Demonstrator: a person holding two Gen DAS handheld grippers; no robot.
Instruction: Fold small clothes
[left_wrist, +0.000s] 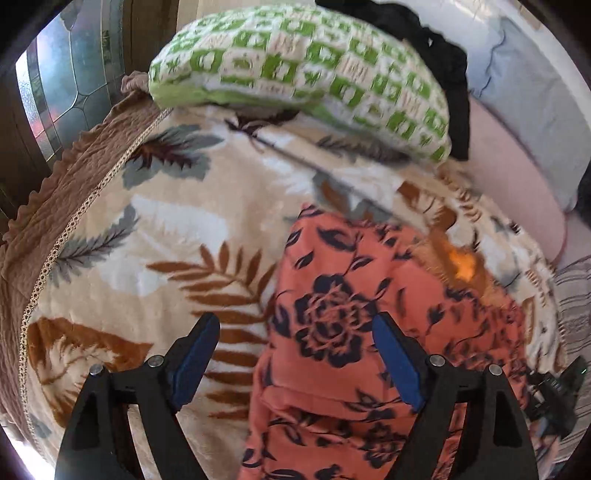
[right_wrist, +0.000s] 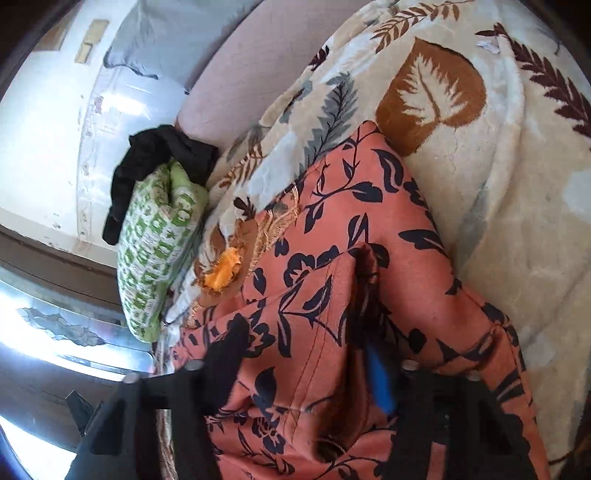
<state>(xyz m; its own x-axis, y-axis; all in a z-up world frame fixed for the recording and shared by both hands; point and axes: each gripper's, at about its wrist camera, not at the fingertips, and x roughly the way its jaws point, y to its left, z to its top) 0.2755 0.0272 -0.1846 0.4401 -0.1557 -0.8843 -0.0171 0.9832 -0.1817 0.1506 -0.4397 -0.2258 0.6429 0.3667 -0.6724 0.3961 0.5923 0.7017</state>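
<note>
An orange garment with a dark floral print (left_wrist: 343, 332) lies on a leaf-patterned blanket (left_wrist: 166, 229); it also shows in the right wrist view (right_wrist: 369, 221). My left gripper (left_wrist: 295, 332) is open just above the garment's left edge, its blue pads (left_wrist: 195, 354) wide apart and empty. In the right wrist view a raised fold of the garment (right_wrist: 317, 332) sits between my right gripper's fingers (right_wrist: 229, 343); the right gripper (right_wrist: 299, 354) looks spread, and I cannot tell whether it grips the cloth.
A green and white patterned pillow (left_wrist: 303, 70) lies at the far end of the blanket with a black garment (left_wrist: 439, 62) on it. A pink sheet (left_wrist: 517, 177) and a grey pillow (left_wrist: 532, 99) lie to the right. A brown quilt edge (left_wrist: 74, 177) runs along the left.
</note>
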